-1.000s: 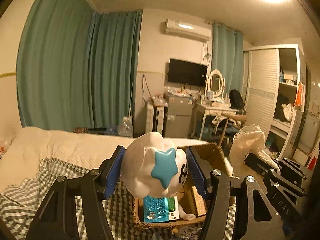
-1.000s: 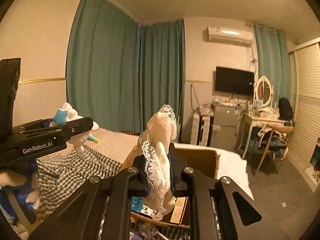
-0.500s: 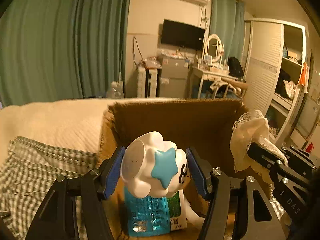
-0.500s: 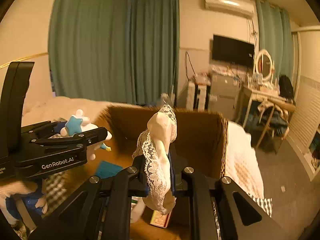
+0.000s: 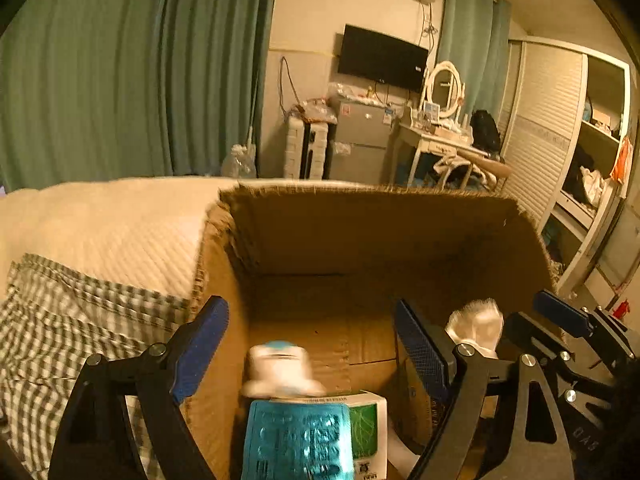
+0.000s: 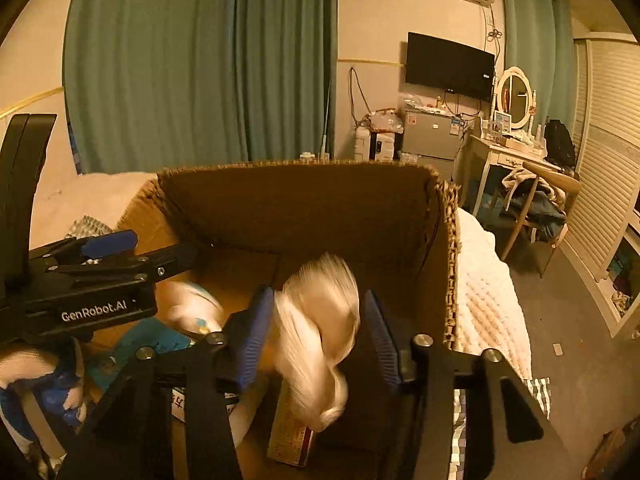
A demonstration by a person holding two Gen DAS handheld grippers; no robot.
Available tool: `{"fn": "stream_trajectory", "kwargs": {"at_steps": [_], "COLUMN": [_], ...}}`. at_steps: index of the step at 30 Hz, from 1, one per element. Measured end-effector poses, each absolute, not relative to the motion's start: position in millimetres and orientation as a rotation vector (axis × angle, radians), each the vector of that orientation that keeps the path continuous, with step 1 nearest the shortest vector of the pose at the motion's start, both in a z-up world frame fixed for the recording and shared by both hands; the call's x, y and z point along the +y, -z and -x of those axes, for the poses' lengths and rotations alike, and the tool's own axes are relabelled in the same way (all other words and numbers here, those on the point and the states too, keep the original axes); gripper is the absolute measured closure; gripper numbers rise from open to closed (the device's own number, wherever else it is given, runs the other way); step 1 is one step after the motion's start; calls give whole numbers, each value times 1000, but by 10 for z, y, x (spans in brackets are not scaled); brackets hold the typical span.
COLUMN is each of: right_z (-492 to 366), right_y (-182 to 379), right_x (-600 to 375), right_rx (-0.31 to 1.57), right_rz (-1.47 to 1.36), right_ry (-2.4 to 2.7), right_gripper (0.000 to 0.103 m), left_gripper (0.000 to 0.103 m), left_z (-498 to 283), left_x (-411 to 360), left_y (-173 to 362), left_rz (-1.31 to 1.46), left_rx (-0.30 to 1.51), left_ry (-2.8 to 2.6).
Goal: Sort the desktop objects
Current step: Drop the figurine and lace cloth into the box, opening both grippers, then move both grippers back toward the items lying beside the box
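A white round toy with a blue star (image 5: pixel 280 372) shows blurred, low inside the cardboard box (image 5: pixel 360 232), below and between the pads of my left gripper (image 5: pixel 312 344). Its jaws are opening and stand wide, touching nothing. In the right wrist view, a cream lace-trimmed figure (image 6: pixel 316 340) is a blur between the blue pads of my right gripper (image 6: pixel 318 336). Those jaws are opening too, and the right pad stands clear of the figure. Both grippers hang over the box's open top.
On the box floor lie a blue blister pack (image 5: pixel 296 440), a white and green carton (image 5: pixel 364 428) and a narrow carton (image 6: pixel 292 440). A white quilt (image 5: pixel 112 232) and a checked cloth (image 5: pixel 60 340) surround the box. A gloved hand (image 6: pixel 40 380) holds the left gripper.
Both grippers came down over the box and opened. The star toy has left the left jaws and dropped into the box. The lace figure is slipping down out of the right jaws.
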State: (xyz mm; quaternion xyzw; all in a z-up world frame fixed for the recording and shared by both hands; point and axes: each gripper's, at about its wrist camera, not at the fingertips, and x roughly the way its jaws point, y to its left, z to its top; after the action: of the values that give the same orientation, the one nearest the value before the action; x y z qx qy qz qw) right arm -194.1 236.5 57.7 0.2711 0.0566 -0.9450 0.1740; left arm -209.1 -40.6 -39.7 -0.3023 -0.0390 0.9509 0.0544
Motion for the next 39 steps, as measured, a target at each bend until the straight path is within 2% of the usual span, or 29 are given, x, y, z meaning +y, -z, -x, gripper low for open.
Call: {"fn": "stream_trajectory", "kwargs": {"at_steps": [8, 11, 19, 26, 31, 35, 39], "right_z": [1473, 1296, 805, 330, -39, -271, -489], "right_y": [-968, -1120, -1556, -1853, -1994, -2054, -2056], "right_x": [2513, 2611, 2737, 2889, 3020, 3087, 3111], "right_rx": [94, 63, 44, 16, -4, -10, -2], "right_rz": [-637, -597, -497, -416, -355, -311, -272], "right_ry": [2735, 2749, 2766, 2769, 2767, 2766, 2761], "right_gripper": [48, 46, 41, 33, 14, 3, 0], "left_gripper": [14, 5, 0, 0, 0, 0, 0], "left_z": [1645, 1420, 873, 275, -14, -209, -310], "left_x": [-473, -473, -404, -468, -493, -492, -497], "left_y": [-58, -277, -860, -1277, -1429, -1448, -1370], "left_rz": [797, 749, 617, 506, 481, 482, 510], "left_rx": [-152, -152, -128, -160, -163, -157, -135], "left_ry": [-2914, -2933, -2976, -3009, -3030, -3048, -3068]}}
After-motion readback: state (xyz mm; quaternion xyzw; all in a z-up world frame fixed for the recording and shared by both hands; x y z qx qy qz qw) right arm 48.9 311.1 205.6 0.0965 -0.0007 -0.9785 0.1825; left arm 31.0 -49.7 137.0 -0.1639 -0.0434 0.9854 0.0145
